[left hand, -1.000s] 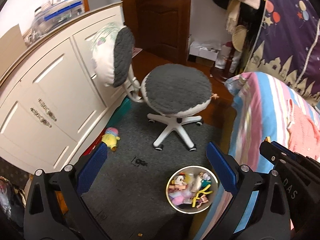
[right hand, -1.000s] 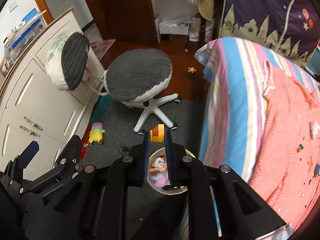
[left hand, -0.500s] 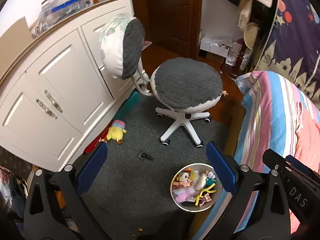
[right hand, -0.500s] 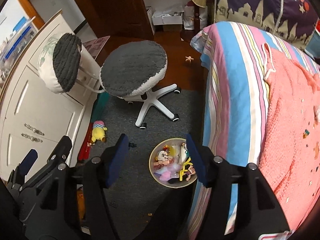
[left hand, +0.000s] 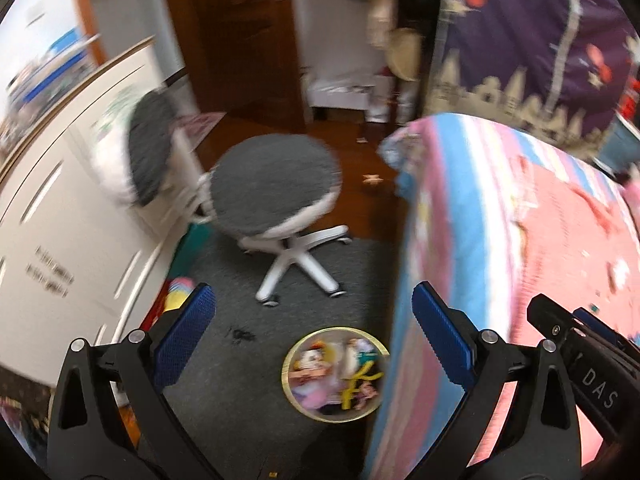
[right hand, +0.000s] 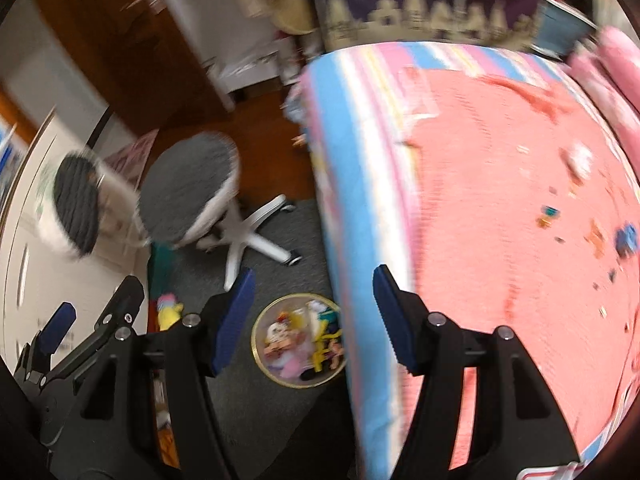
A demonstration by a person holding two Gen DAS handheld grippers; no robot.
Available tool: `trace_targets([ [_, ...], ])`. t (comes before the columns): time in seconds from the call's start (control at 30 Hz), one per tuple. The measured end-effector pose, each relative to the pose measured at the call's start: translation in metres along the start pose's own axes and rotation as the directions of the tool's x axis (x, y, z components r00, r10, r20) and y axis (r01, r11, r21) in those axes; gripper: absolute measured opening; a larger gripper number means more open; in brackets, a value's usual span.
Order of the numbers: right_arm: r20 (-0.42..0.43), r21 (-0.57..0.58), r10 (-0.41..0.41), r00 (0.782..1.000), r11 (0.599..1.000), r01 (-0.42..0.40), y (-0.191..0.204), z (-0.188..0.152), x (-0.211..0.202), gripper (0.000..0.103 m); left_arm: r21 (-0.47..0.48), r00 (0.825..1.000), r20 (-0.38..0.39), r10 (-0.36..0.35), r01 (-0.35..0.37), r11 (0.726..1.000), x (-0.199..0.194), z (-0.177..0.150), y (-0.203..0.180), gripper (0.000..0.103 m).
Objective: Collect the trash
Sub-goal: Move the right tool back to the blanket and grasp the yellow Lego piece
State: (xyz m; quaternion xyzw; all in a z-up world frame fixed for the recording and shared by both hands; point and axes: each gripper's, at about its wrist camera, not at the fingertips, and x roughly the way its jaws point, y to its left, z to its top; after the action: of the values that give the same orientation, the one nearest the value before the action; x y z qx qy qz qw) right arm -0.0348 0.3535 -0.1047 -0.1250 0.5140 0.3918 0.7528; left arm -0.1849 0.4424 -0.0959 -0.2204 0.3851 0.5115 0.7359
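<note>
— Trash (right hand: 584,220) is lying scattered on the pink blanket (right hand: 500,200) over the bed, and we are seeing a full bin (left hand: 335,372) sitting on the carpet (left hand: 240,360) beside it.

— We are holding the left gripper (left hand: 312,334) and the right gripper (right hand: 314,318) wide apart, both gripping nothing, near the chair (left hand: 276,188).

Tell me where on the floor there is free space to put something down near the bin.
Bare grey carpet lies between the round bin, the white cabinet and the chair's wheeled base; only a small dark scrap lies there. It is crowded along the cabinet foot, where a yellow plush toy lies. The bin sits tight against the striped bed.
</note>
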Motion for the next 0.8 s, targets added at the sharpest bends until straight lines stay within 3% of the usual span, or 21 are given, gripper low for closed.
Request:
trace_targets([
  [0.13,0.032,0.124,-0.053,0.998,0.991,0.048,-0.061,0.004,-0.012,0.058,0.107,0.996,0.028,-0.081,0.077,0.991,-0.010,0.005,-0.064,0.097],
  [0.23,0.038,0.240,-0.094,0.995,0.967,0.082,-0.116,0.005,-0.018,0.058,0.193,0.986,0.052,-0.161,0.148,0.970,-0.020,0.006,-0.113,0.097],
  [0.4,0.015,0.361,-0.152,0.988,0.923,0.136,-0.181,0.002,-0.014,0.058,0.325,0.960,0.053,-0.274,0.243,0.914,-0.032,-0.005,-0.189,0.097],
  [0.53,-0.021,0.434,-0.165,0.986,0.887,0.158,-0.233,-0.005,0.002,0.058,0.385,0.955,0.019,-0.297,0.267,0.884,-0.022,-0.017,-0.232,0.097],
  [0.63,-0.048,0.461,-0.164,0.985,0.872,0.167,-0.251,-0.003,0.021,0.054,0.415,0.955,-0.021,-0.297,0.278,0.866,-0.003,-0.026,-0.260,0.097],
  [0.7,-0.072,0.479,-0.153,0.986,0.861,0.169,-0.265,-0.001,0.037,0.046,0.447,0.955,-0.043,-0.292,0.280,0.850,0.010,-0.033,-0.274,0.097],
  [0.8,-0.110,0.473,-0.164,0.980,0.859,0.197,-0.277,0.004,0.062,0.046,0.465,0.959,-0.067,-0.277,0.275,0.841,0.035,-0.034,-0.290,0.097],
])
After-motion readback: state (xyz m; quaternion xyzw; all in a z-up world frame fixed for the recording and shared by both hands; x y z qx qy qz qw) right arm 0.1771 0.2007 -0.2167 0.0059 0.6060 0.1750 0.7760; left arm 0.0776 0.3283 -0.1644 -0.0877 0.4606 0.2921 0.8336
